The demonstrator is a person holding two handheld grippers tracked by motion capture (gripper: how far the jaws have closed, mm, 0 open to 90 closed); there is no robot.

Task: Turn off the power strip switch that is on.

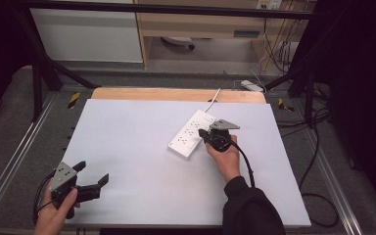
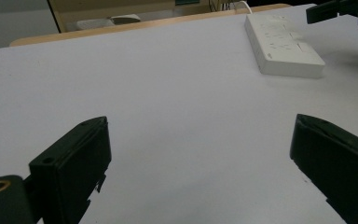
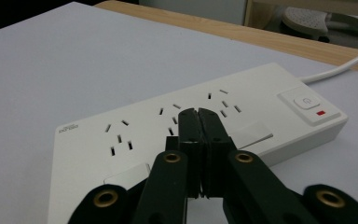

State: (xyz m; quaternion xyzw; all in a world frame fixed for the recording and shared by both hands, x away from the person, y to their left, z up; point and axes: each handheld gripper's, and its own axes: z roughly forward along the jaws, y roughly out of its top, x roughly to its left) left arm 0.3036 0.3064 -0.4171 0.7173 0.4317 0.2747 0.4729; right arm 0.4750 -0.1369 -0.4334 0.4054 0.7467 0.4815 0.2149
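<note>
A white power strip (image 1: 192, 133) (image 2: 284, 46) (image 3: 270, 107) lies at an angle on the white table top (image 1: 142, 161), right of centre. It has several sockets and a switch (image 3: 306, 101) with a red mark at its far end. My right gripper (image 1: 203, 133) (image 3: 198, 114) is shut, its two jaws pressed together with nothing between them. Its tips sit over the strip's middle socket, and I cannot tell whether they touch it. My left gripper (image 1: 93, 172) (image 2: 200, 135) stands open at the near left corner, its jaws wide apart over bare table.
The strip's white cord (image 1: 214, 98) runs off over the wooden back edge (image 1: 176, 94). Metal frame rails flank the table. Cables and a second white adapter (image 1: 251, 85) lie on the floor behind. The right gripper (image 2: 326, 11) shows in the left gripper view's top right corner.
</note>
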